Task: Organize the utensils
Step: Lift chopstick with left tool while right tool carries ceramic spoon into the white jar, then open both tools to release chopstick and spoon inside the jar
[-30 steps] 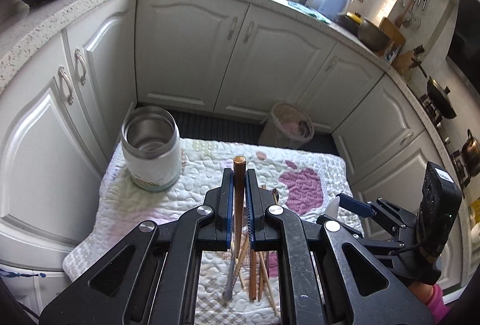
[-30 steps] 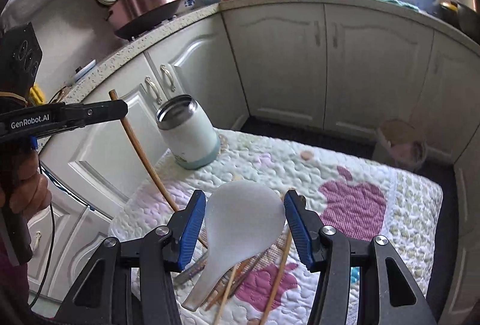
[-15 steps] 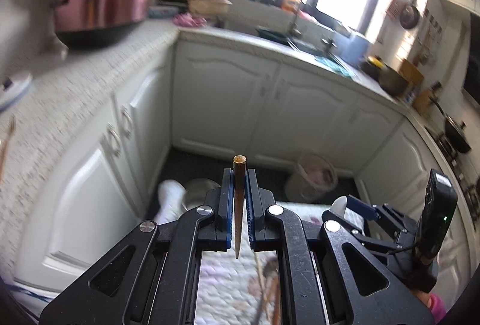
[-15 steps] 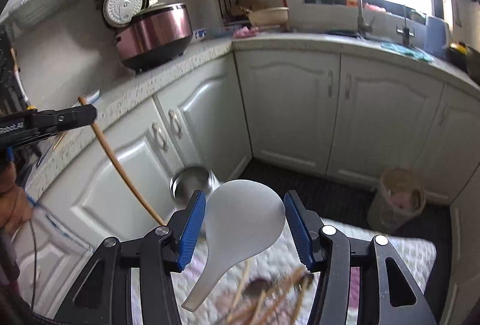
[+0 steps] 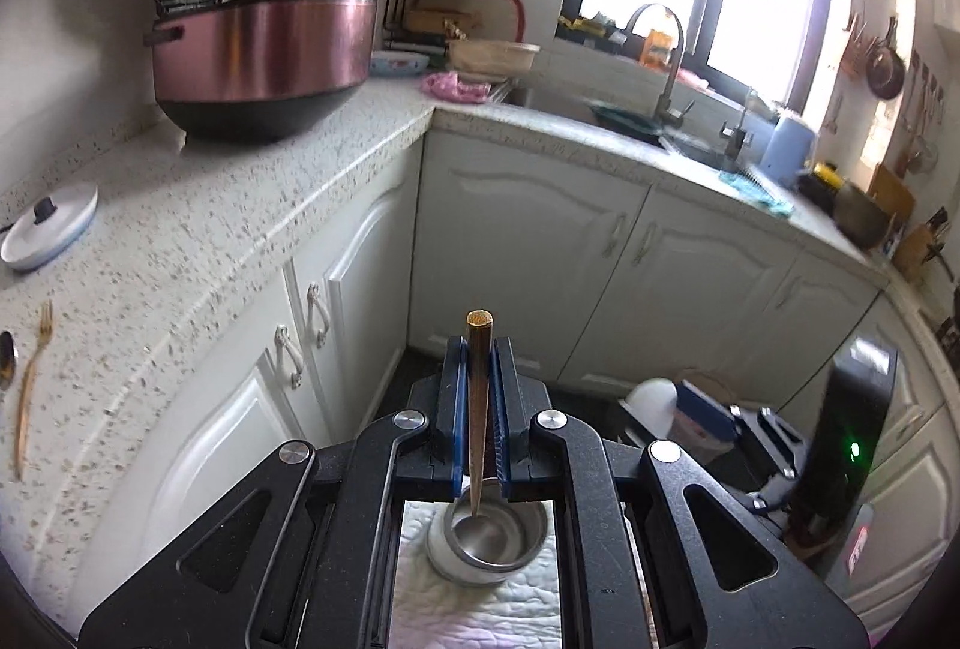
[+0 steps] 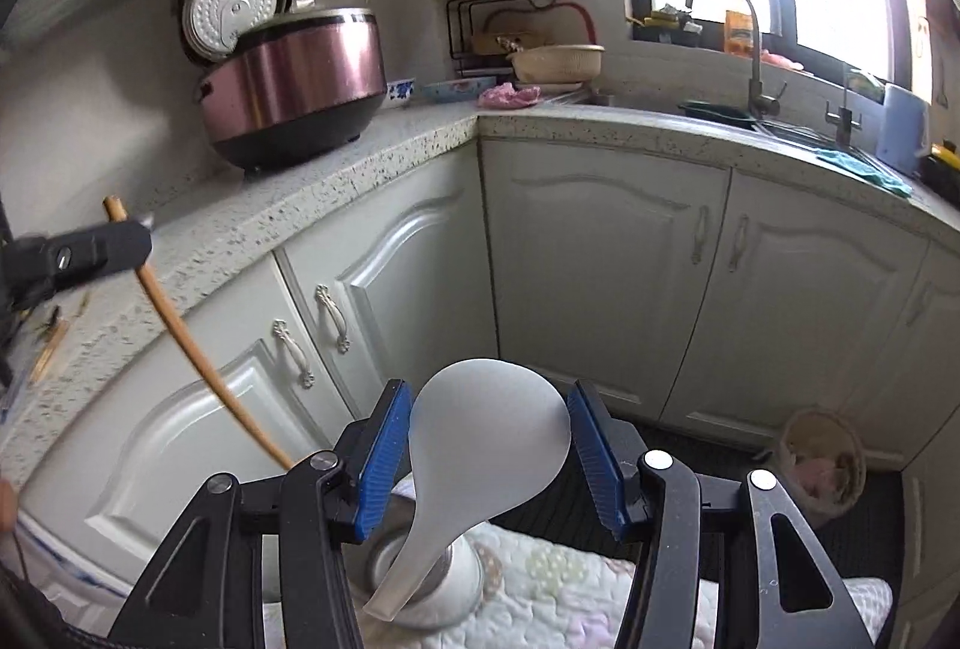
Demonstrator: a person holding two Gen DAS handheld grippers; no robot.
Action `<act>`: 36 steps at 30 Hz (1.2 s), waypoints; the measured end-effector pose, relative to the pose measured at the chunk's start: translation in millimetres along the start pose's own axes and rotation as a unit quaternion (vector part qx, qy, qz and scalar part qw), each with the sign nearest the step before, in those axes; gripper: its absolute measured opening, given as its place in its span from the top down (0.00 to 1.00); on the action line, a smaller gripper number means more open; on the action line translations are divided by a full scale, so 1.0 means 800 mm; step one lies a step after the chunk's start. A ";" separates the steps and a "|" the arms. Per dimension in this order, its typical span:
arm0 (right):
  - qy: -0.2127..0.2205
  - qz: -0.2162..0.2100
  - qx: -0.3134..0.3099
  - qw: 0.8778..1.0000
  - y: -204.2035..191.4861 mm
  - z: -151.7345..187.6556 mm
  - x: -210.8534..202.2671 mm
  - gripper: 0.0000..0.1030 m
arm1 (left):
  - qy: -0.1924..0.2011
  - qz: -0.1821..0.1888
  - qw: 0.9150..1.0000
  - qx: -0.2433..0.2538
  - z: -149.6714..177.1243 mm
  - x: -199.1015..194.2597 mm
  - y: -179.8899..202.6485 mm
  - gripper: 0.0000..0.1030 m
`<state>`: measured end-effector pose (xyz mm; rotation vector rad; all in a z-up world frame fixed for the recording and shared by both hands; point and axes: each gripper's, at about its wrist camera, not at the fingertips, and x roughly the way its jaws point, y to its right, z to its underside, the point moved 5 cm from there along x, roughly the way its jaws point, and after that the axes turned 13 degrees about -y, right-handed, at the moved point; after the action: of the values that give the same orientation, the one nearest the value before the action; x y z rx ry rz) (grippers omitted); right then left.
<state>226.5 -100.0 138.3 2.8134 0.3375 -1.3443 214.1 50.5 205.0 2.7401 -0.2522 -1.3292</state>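
My left gripper (image 5: 479,367) is shut on a wooden chopstick (image 5: 478,409) that hangs down with its tip over the open mouth of the steel-lined white jar (image 5: 489,541) on the quilted mat (image 5: 480,613). My right gripper (image 6: 489,445) is shut on a white rice spoon (image 6: 474,463), bowl up, its handle end over the same jar (image 6: 432,583). In the right wrist view the left gripper's finger (image 6: 90,250) holds the chopstick (image 6: 180,343) at far left. The right gripper's body (image 5: 840,445) shows at the right of the left wrist view.
A speckled counter (image 5: 198,241) runs along the left and back above white cabinets (image 5: 540,241). A pink rice cooker (image 5: 264,49) stands open on it. A gold fork (image 5: 30,385) and a white lid (image 5: 48,226) lie on the counter. A bin (image 6: 819,460) stands on the floor.
Both grippers rose and tilted up; the mat and loose utensils dropped out of sight. The chopstick tip and spoon handle now hang over the jar's mouth.
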 end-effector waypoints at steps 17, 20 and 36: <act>-0.072 -0.049 -0.029 0.996 -0.022 0.065 0.083 0.48 | -0.054 -0.001 0.998 -0.015 0.065 0.083 -0.007 0.94; -0.082 -0.068 -0.019 0.994 -0.019 0.073 0.080 0.47 | -0.062 0.003 0.998 -0.023 0.068 0.084 -0.008 0.94; -0.089 -0.067 0.016 0.994 0.009 0.117 0.024 0.37 | -0.054 0.007 0.998 -0.041 0.092 0.040 -0.013 0.60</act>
<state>167.5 -112.9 63.7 2.7124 0.5133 -1.6259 177.2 54.1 133.1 2.5979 -0.2194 -1.4521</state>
